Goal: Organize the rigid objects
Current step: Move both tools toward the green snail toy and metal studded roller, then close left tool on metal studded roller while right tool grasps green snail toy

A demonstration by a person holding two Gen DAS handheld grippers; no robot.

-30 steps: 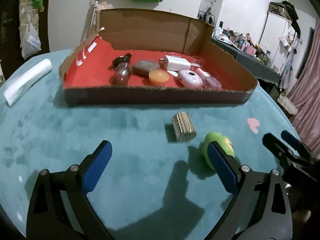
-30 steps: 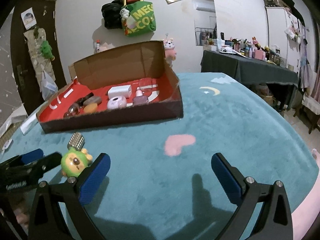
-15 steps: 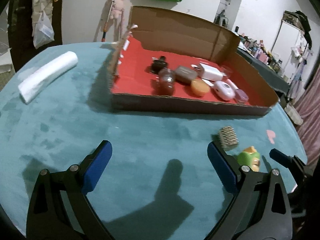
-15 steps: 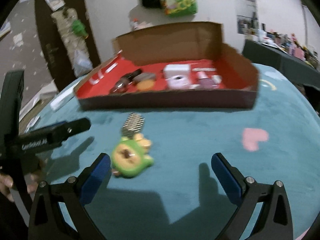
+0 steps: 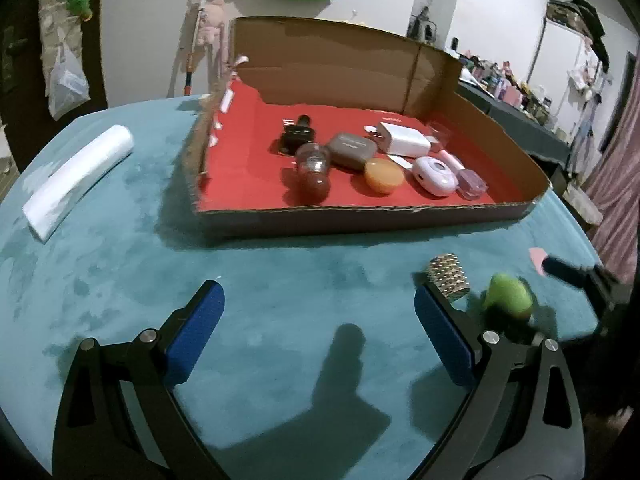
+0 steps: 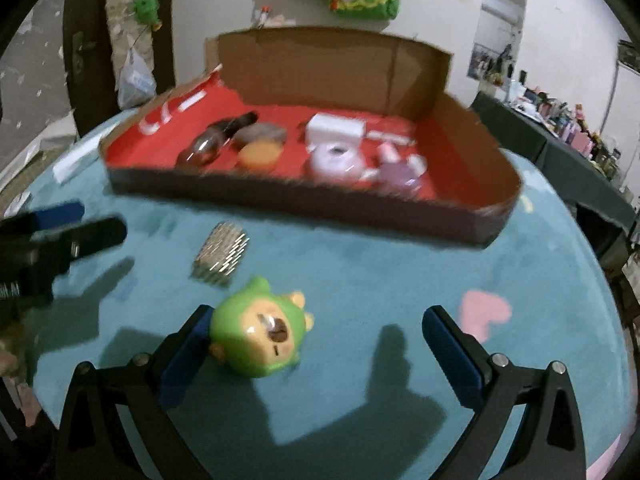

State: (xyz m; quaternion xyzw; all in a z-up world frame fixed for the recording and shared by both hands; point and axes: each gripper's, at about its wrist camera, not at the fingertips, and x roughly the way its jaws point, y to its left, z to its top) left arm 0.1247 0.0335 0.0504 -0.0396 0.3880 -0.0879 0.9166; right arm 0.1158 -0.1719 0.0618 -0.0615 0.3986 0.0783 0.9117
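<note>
A green round toy with a yellow face (image 6: 260, 340) lies on the teal cloth, just inside my open right gripper (image 6: 320, 344) and close to its left finger. A silver studded block (image 6: 221, 254) lies beyond the toy. In the left wrist view the block (image 5: 448, 277) and toy (image 5: 509, 298) sit right of my open left gripper (image 5: 320, 336), which holds nothing. The red-lined cardboard box (image 5: 360, 220) holds several small items: a white charger (image 5: 403, 139), an orange disc (image 5: 384, 176), a brown bottle (image 5: 314, 172).
A white plastic roll (image 5: 76, 180) lies on the cloth left of the box. A pink heart patch (image 6: 484, 312) marks the cloth at the right. The left gripper (image 6: 52, 240) shows at the left edge of the right wrist view. A cluttered dark table stands far right.
The right gripper has moved forward and left, bringing the green toy between its fingers. The left gripper has drawn back and swung left, so the toy and block now lie off to its right.
</note>
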